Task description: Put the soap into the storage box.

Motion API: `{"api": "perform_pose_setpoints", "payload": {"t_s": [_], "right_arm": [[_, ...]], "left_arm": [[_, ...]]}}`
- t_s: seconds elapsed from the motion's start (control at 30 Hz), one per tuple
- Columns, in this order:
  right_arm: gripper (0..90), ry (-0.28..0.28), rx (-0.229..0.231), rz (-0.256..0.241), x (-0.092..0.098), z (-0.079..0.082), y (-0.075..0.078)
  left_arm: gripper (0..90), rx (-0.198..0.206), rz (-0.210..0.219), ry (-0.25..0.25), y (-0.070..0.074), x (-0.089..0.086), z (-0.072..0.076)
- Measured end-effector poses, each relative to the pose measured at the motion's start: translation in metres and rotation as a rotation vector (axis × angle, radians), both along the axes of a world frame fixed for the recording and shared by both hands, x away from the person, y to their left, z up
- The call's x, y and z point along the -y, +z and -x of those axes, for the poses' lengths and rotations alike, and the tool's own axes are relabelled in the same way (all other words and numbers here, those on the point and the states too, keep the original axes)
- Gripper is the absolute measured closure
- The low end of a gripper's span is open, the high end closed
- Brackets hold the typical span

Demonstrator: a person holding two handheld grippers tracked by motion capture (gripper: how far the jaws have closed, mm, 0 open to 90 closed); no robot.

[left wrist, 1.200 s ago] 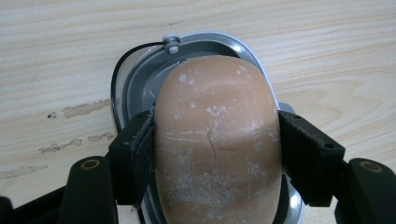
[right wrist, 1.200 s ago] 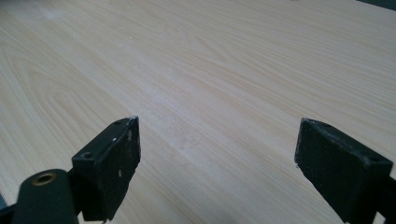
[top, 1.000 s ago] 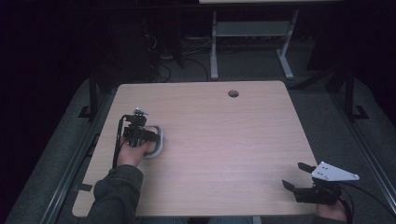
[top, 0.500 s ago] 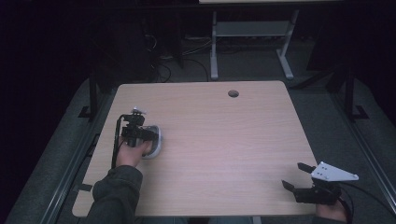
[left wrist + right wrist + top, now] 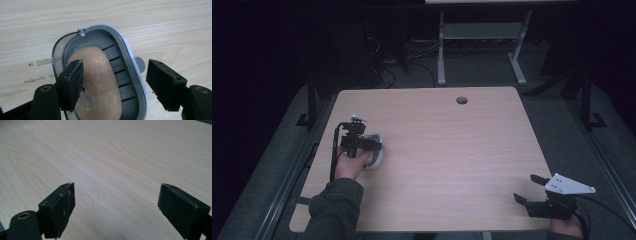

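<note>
Currently left gripper [image 5: 115,86] is spread wide over a grey soap dish [image 5: 130,62] at the left side of the wooden table [image 5: 452,150]. One pad sits over the tan soap bar [image 5: 100,82] in the dish, the other hangs outside the rim on the far side; contact with the soap can't be confirmed. Dish has a slotted drain floor and a clear outer tray. Right gripper [image 5: 116,206], jaws wide apart and empty, hovers near the table's front right corner, well apart from the dish.

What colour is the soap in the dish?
Tan-brown soap with white flecks, clearest in the left gripper view.
</note>
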State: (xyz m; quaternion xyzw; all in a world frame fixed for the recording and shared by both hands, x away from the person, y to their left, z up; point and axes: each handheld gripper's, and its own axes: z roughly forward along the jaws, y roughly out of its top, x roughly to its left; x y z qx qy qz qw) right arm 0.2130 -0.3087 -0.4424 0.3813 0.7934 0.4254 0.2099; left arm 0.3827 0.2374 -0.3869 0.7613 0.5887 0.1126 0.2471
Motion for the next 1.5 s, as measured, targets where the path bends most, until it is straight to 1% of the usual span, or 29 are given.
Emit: {"api": "perform_pose_setpoints", "payload": {"t_s": [0.03, 0.07, 0.1, 0.23, 0.27, 0.3, 0.33, 0.4, 0.43, 0.5, 0.53, 0.67, 0.7, 0.73, 0.77, 1.0, 1.03, 1.07, 1.1, 1.2, 1.27, 1.33, 1.4, 1.47, 1.5], "right_arm": [[13.8, 0.002, 0.008, 0.003, 0.0, 0.0, 0.0], [13.8, 0.002, 0.008, 0.003, 0.0, 0.0, 0.0], [13.8, 0.001, 0.01, 0.006, 0.0, 0.0, 0.0], [13.8, -0.003, 0.0, 0.006, 0.0, 0.002, 0.0], [13.8, -0.001, 0.002, 0.006, 0.0, 0.002, 0.0], [13.8, -0.002, 0.004, 0.008, 0.0, 0.002, 0.0], [13.8, -0.002, 0.004, 0.008, 0.0, 0.002, 0.0], [13.8, -0.005, 0.005, 0.008, 0.001, 0.002, 0.0], [13.8, -0.008, 0.003, 0.004, 0.001, 0.003, 0.0], [13.8, -0.008, 0.002, 0.004, 0.001, 0.003, 0.0], [13.8, -0.01, 0.003, 0.004, 0.002, 0.003, 0.0], [13.8, -0.011, 0.001, 0.007, 0.002, 0.003, 0.0], [13.8, -0.012, 0.003, 0.007, 0.002, 0.002, 0.0], [13.8, -0.012, 0.003, 0.007, 0.002, 0.002, 0.0], [13.8, -0.013, 0.003, 0.011, 0.002, 0.002, 0.0], [13.8, -0.014, 0.002, 0.013, 0.002, 0.002, -0.001], [13.8, -0.014, 0.001, 0.014, 0.002, 0.002, -0.001], [13.8, -0.014, 0.001, 0.014, 0.002, 0.002, -0.001], [13.8, -0.014, 0.001, 0.015, 0.001, 0.002, -0.001], [13.8, -0.015, -0.002, 0.015, 0.001, 0.002, -0.001], [13.8, -0.014, -0.005, 0.014, 0.001, 0.002, -0.001], [13.8, -0.013, -0.004, 0.016, 0.001, 0.002, -0.001], [13.8, -0.013, -0.006, 0.016, 0.001, 0.002, -0.001], [13.8, -0.013, -0.005, 0.017, 0.001, 0.002, -0.001], [13.8, -0.013, -0.005, 0.02, 0.001, 0.001, -0.001]], "left_arm": [[29.0, 0.008, 0.023, 0.01, 0.001, -0.001, 0.002], [29.0, 0.008, 0.023, 0.01, 0.001, -0.001, 0.002], [29.0, 0.017, 0.037, 0.016, 0.003, -0.001, 0.003], [28.8, 0.027, 0.038, -0.001, 0.005, -0.004, 0.005], [28.6, 0.026, 0.043, 0.001, 0.006, -0.004, 0.006], [28.6, 0.029, 0.057, 0.012, 0.006, -0.004, 0.006], [28.5, 0.029, 0.057, 0.012, 0.006, -0.004, 0.006], [28.4, 0.035, 0.064, 0.003, 0.008, -0.005, 0.008], [28.2, 0.038, 0.095, 0.0, 0.01, -0.006, 0.009], [28.2, 0.042, 0.099, -0.004, 0.011, -0.006, 0.01], [28.3, 0.051, 0.11, -0.01, 0.013, -0.006, 0.011], [28.2, 0.058, 0.118, -0.018, 0.015, -0.005, 0.014], [28.1, 0.057, 0.137, -0.028, 0.016, -0.006, 0.015], [28.0, 0.057, 0.137, -0.028, 0.016, -0.006, 0.015], [28.0, 0.068, 0.149, -0.029, 0.017, -0.006, 0.016], [28.0, 0.083, 0.162, -0.048, 0.02, -0.009, 0.021], [28.0, 0.088, 0.171, -0.05, 0.02, -0.009, 0.023], [27.9, 0.088, 0.171, -0.05, 0.02, -0.009, 0.023], [27.9, 0.092, 0.18, -0.062, 0.02, -0.009, 0.025], [28.1, 0.097, 0.184, -0.065, 0.02, -0.01, 0.027], [28.1, 0.099, 0.198, -0.074, 0.02, -0.01, 0.029], [28.1, 0.105, 0.193, -0.078, 0.02, -0.01, 0.03], [28.0, 0.109, 0.205, -0.081, 0.021, -0.009, 0.032], [28.0, 0.109, 0.207, -0.09, 0.021, -0.008, 0.033], [28.0, 0.113, 0.217, -0.095, 0.02, -0.008, 0.034]]}}
